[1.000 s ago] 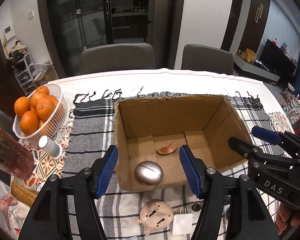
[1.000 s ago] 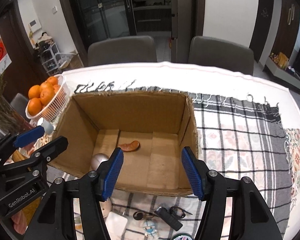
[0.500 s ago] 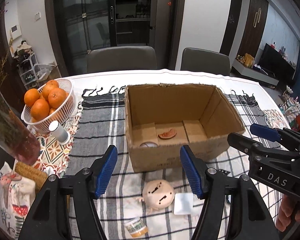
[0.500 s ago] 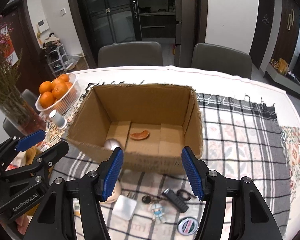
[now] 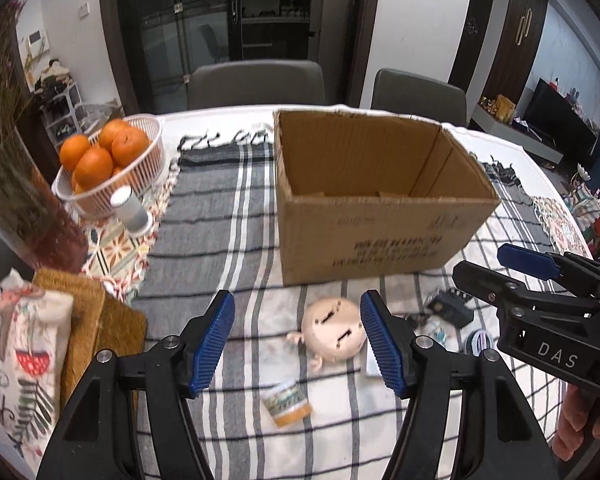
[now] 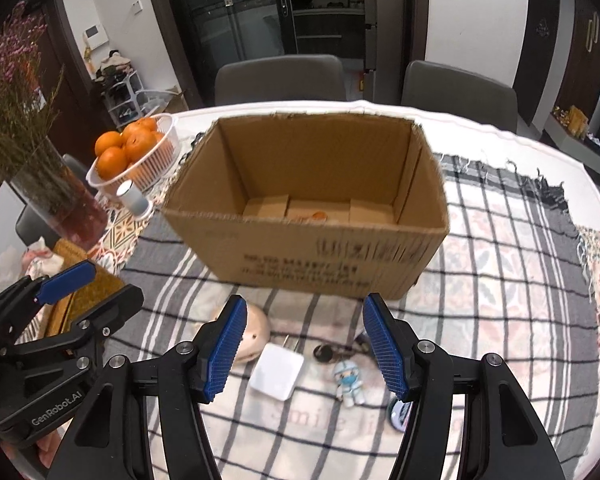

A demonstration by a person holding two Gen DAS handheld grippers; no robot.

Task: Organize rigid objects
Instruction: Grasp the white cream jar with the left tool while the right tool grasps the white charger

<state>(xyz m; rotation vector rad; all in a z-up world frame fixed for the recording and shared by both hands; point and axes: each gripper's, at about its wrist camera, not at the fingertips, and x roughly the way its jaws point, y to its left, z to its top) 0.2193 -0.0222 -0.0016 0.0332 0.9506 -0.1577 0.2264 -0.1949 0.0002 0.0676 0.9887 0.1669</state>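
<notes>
An open cardboard box (image 5: 380,216) (image 6: 324,248) stands on the striped cloth; an orange piece (image 6: 318,215) shows on its floor. In front of it lie a beige round toy (image 5: 334,330) (image 6: 256,334), a white square charger (image 6: 277,371), a small figurine (image 6: 348,380), a small jar (image 5: 286,398), a black key fob (image 5: 448,309) and a round tin (image 6: 398,414). My left gripper (image 5: 298,340) is open and empty above the beige toy. My right gripper (image 6: 302,350) is open and empty above the charger.
A white basket of oranges (image 5: 108,160) (image 6: 134,152), a small white cylinder (image 5: 130,208), a vase of dried flowers (image 6: 56,196) and woven mats (image 5: 88,320) stand at the left. Two grey chairs (image 5: 256,84) are behind the table.
Both grippers have pulled back and lowered from over the box toward the near table edge. The box's inside is now mostly hidden, and the loose items in front show.
</notes>
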